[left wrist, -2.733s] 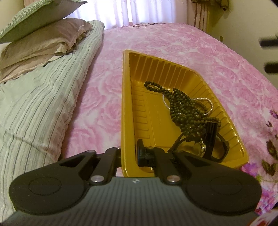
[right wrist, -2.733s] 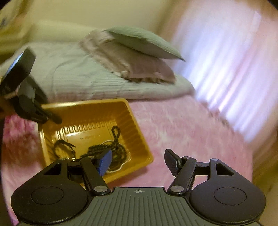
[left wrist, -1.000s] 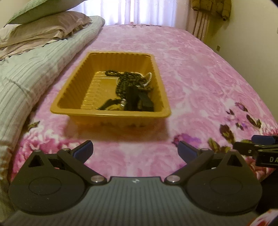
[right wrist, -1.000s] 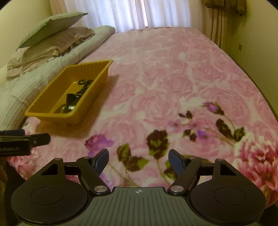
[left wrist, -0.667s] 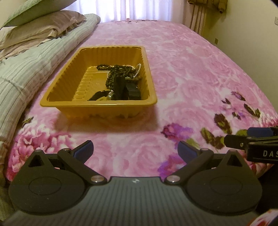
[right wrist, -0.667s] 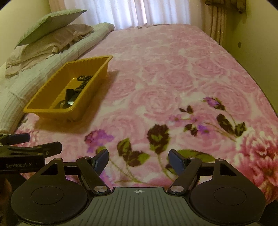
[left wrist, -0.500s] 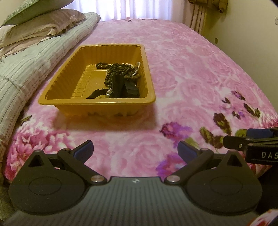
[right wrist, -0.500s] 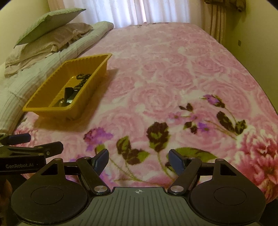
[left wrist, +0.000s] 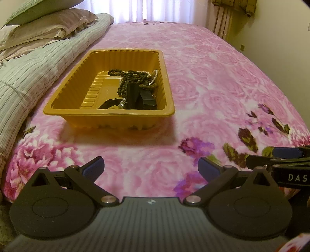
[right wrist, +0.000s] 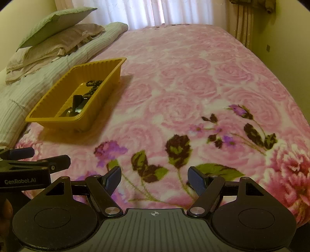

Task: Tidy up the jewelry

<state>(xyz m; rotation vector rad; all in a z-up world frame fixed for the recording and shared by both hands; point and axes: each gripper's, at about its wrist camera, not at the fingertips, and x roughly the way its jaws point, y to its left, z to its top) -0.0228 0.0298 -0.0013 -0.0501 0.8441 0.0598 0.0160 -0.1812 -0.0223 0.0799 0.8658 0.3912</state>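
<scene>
A yellow plastic tray (left wrist: 58,112) (right wrist: 58,118) rests on the pink flowered bedspread. In it lie a dark bead necklace (left wrist: 133,76) (right wrist: 93,83), a white pearl strand (left wrist: 155,77) and a black watch (left wrist: 133,97) (right wrist: 76,105). My left gripper (left wrist: 151,167) hovers open over the bedspread, well short of the tray's near rim, with nothing between its blue pads. My right gripper (right wrist: 155,177) is open and empty too, off to the tray's right, over a flower print. Each gripper shows at the edge of the other's view.
Striped bedding (left wrist: 29,77) and stacked pillows (right wrist: 58,38) run along the left of the tray. Curtains (right wrist: 160,11) hang behind the bed. A wall (left wrist: 281,38) borders the bed's right side. Open pink bedspread (right wrist: 193,87) stretches right of the tray.
The left gripper let go of the tray's rim, opened and drew back from it. The right gripper swung to face along the bed. In the last second both barely moved.
</scene>
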